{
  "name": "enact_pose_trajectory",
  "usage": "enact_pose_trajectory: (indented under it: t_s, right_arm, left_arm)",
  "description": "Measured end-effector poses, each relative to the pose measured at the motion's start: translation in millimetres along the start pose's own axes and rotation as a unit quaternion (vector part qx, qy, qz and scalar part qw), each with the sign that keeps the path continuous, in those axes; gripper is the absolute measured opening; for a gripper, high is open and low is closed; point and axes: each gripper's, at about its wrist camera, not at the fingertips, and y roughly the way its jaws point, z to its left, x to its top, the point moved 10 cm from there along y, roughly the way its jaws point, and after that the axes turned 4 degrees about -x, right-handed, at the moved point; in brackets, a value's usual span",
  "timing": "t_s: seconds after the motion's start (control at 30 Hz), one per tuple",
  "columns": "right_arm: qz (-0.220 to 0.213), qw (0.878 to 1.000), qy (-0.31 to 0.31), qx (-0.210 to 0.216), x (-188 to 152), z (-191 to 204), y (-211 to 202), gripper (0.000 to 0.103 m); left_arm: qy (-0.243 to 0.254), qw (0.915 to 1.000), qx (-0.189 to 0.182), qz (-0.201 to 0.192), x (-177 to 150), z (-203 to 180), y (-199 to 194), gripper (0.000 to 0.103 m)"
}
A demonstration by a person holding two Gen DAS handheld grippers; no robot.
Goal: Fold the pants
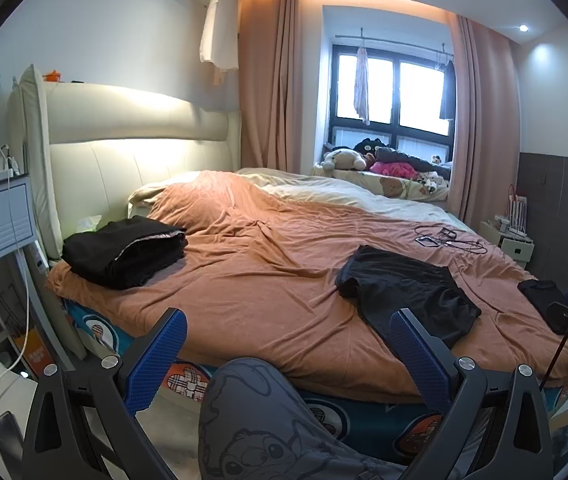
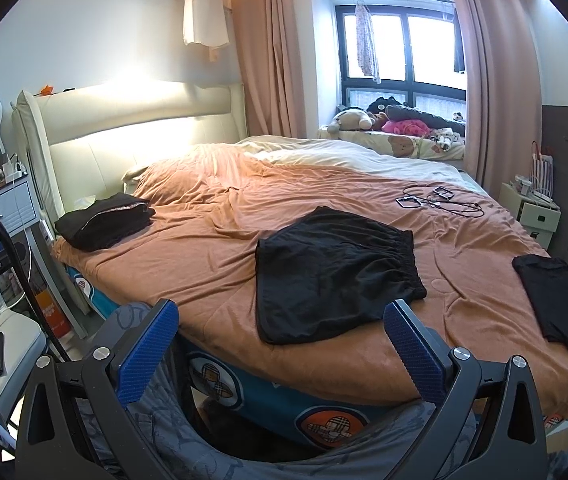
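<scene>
Here, what we see, line by line:

Left gripper (image 1: 287,346): jaws spread wide and holding nothing, its blue pads ridged like rubber, poised level above our knee at the bed's near edge.
Right gripper (image 2: 280,340): likewise parted and bare, hovering just short of the mattress, pointing toward the shorts.
Pants (image 2: 333,272): one pair of black shorts, thin matte fabric, gathered elastic waistband to the right, lying flat and unfolded near the front edge of the bed.
Blanket (image 2: 212,248): one orange cover, soft and creased, spread over the bed.
Other black garments: we count two, a thick folded stack (image 2: 104,220) near the headboard at left and a flat folded piece (image 2: 555,300) at right, both well apart from the shorts.
Headboard (image 2: 124,128): cream, padded, panelled.
Cables (image 2: 439,202): a tangle of thin dark cords with small devices, far side.
</scene>
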Motion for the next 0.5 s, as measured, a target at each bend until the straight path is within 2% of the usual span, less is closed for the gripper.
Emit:
enact_pose_trajectory:
  t_s: [0.5]
  right_arm:
    - [-0.004, 1.000, 0.008, -0.003, 3.0, -16.7, 28.0, 0.103]
  left_arm:
    - [0.008, 0.9999, 0.003, 0.006, 10.6, -3.0, 39.3, 0.102]
